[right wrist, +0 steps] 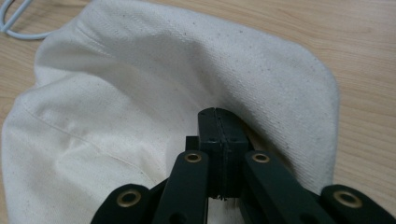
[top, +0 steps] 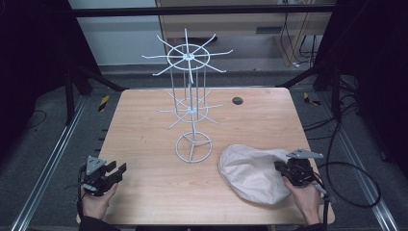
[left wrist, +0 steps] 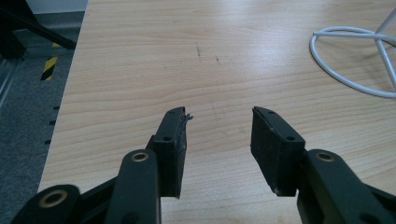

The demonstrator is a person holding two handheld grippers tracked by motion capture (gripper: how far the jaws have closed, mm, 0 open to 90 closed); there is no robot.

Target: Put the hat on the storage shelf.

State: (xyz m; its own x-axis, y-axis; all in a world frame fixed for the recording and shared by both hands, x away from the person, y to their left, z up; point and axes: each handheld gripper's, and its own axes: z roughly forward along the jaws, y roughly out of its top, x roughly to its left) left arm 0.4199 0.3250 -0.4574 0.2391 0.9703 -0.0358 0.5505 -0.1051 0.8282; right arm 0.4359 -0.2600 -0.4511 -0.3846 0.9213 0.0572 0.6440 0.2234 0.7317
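Observation:
A rumpled white cloth (top: 250,171) lies on the table's near right, and it spreads wide under the jaws in the right gripper view (right wrist: 140,79). My right gripper (top: 280,166) sits at its right edge, jaws pressed together at a fold of the fabric (right wrist: 222,114). A white wire rack (top: 192,110) with spoked hooks on two tiers stands mid-table on a ring base (left wrist: 355,60). My left gripper (top: 118,169) rests at the near left corner, open, with bare wood between its pads (left wrist: 217,121).
The wooden table (top: 144,120) has a dark round hole cover (top: 237,100) at the far right of centre. Metal rails and black frame legs run along both sides. Cables trail on the floor at right (top: 356,183).

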